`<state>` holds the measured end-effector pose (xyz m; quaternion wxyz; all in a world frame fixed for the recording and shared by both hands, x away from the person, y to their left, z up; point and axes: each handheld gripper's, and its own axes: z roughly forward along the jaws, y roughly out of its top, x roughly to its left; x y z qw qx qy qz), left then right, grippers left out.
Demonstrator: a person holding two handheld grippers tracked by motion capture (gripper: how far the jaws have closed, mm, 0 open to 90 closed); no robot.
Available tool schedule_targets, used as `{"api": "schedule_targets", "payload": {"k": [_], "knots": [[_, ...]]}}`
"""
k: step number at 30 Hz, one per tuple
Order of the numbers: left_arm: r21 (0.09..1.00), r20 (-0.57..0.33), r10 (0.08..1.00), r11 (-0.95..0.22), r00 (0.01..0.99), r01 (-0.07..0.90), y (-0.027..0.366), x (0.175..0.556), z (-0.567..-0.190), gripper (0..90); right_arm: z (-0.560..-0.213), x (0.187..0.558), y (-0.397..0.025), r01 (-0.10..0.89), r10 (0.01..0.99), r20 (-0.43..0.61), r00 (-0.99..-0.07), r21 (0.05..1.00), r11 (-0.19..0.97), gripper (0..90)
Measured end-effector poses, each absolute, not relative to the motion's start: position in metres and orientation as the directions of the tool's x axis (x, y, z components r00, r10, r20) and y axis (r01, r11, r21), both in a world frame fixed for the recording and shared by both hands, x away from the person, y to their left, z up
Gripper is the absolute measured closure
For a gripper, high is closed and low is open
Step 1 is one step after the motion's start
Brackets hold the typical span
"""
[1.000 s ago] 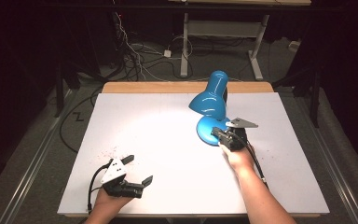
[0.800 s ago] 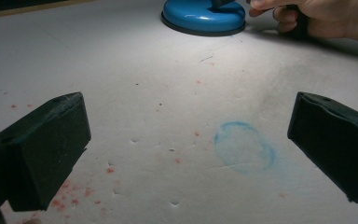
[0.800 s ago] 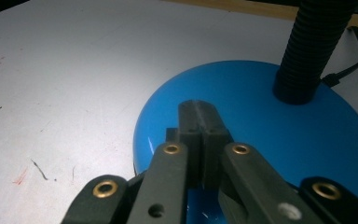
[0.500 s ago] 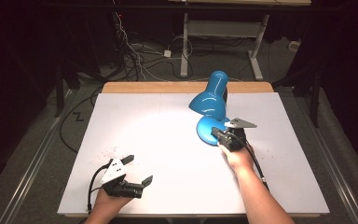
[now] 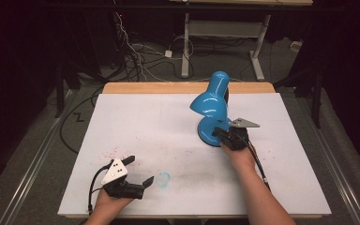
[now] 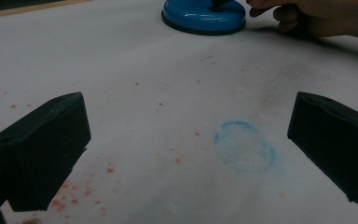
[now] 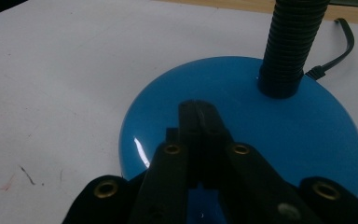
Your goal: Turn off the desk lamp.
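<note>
Right gripper (image 7: 199, 109): jaws pressed together, nothing between them, tips over the near part of the lamp base (image 7: 307, 140), whether touching it cannot be told. In the high view, right gripper (image 5: 221, 133) at the base's near-right edge, grey plate on top, cable trailing back along the forearm. Behind the tips, black ribbed neck (image 7: 289, 46) rising from the base, black cord (image 7: 335, 51) leaving toward the wooden table edge.

Left gripper (image 5: 139, 170): jaws wide apart, holding nothing, resting low near the front-left of the table (image 5: 145, 122), well apart from the lamp. Between its jaws on the white surface, a faint blue ring (image 6: 244, 147); red specks (image 6: 74, 196) scattered by the left jaw.

Lamp (image 5: 213, 105): blue, upright at right of centre toward the far side, shade tilted forward over its round base. In the left gripper view, base (image 6: 203, 16) far off, right hand (image 6: 317, 18) just beside it.
</note>
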<state>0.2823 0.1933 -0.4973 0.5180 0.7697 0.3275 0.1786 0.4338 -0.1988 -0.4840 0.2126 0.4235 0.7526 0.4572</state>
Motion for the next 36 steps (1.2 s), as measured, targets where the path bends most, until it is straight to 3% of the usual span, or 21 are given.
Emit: {"api": "schedule_targets", "payload": {"k": [21, 36], "knots": [[0.916, -0.076, 0.69, -0.237, 0.72, 0.323, 0.195, 0.283, -0.497, 0.0, -0.48, 0.431, -0.196, 0.447, 0.836, 0.049, -0.547, 0.861, 0.242, 90.0], [0.915, -0.08, 0.688, -0.236, 0.721, 0.326, 0.195, 0.283, -0.497, 0.0, -0.465, 0.387, -0.205, 0.397, 0.804, 0.052, -0.593, 0.887, 0.236, 90.0]]}}
